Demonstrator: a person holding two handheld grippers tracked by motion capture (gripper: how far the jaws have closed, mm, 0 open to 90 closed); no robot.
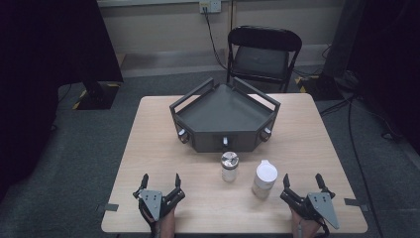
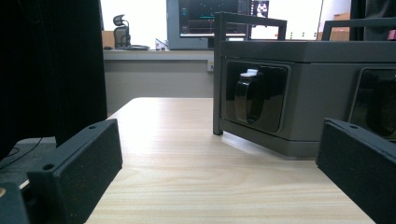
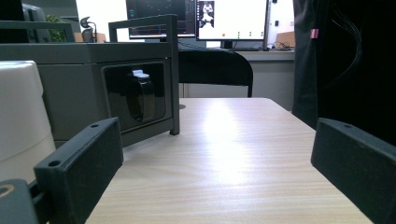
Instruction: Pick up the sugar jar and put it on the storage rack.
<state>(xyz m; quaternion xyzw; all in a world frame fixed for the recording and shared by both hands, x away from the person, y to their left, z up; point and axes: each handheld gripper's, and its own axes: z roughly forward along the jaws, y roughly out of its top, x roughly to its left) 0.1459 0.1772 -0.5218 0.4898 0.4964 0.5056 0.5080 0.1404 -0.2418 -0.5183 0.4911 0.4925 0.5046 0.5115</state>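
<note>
High view: a light wooden table (image 1: 148, 148) fills the centre of the frame, with my two hand-held grippers entering from the bottom edge. My left gripper (image 1: 160, 181) sits at lower left, jaws spread wide and gripping nothing; my right gripper (image 1: 302, 182) sits at lower right, likewise spread wide and empty. In the middle of the frame stands a dark grey angular tray unit (image 1: 225, 111) with raised rails and three knobbed front faces. Just below it, near centre, stands a small clear jar with a shiny metal lid (image 1: 229, 166); to its right, apart from it, stands a white lidded bottle (image 1: 264, 179), which lies just left of my right gripper without touching it. A black folding chair (image 1: 262, 57) occupies the upper centre, beyond the table. Left gripper view: the two black jaws rise at the lower corners, wide apart, above bare table (image 2: 196, 158); the tray unit (image 2: 308, 88) fills the upper right, a black knob (image 2: 247, 98) set in its recessed panel. Right gripper view: the jaws again stand wide; the white bottle (image 3: 21, 116) is at the left edge, the tray unit (image 3: 79, 84) behind it, and monitors (image 3: 231, 18) glow at the top.
</note>
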